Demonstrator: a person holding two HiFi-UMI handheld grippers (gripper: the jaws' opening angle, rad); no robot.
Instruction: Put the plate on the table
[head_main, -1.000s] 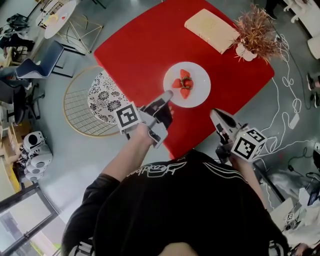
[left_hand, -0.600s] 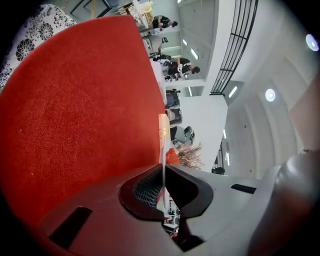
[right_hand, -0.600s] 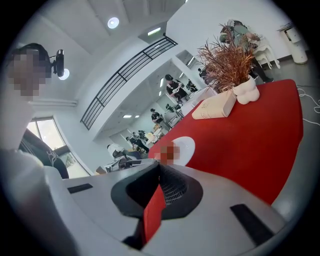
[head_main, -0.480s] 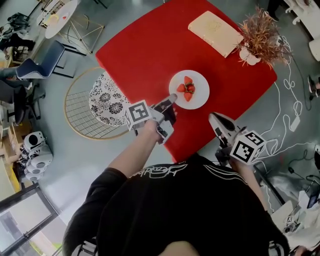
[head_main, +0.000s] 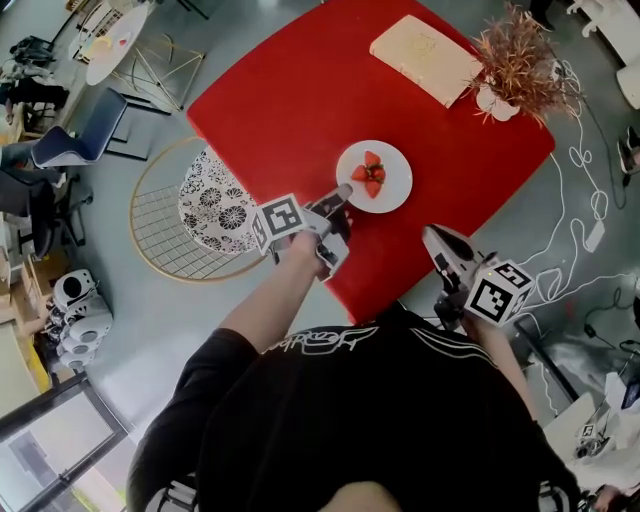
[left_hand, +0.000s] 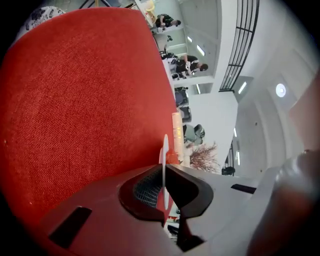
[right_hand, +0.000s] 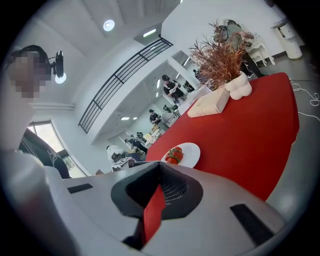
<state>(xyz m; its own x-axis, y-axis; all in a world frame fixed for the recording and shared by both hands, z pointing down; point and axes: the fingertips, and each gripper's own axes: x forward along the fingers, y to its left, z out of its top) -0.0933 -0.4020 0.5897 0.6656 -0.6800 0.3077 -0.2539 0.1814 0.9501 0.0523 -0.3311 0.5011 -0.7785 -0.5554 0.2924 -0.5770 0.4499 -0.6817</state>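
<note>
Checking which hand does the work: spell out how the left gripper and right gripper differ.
The left gripper is clamped on the near rim of the plate; the right gripper is shut on nothing. The left gripper reaches over the red table; the right gripper hangs back at its near edge, apart from the plate. Both carry a marker cube.
</note>
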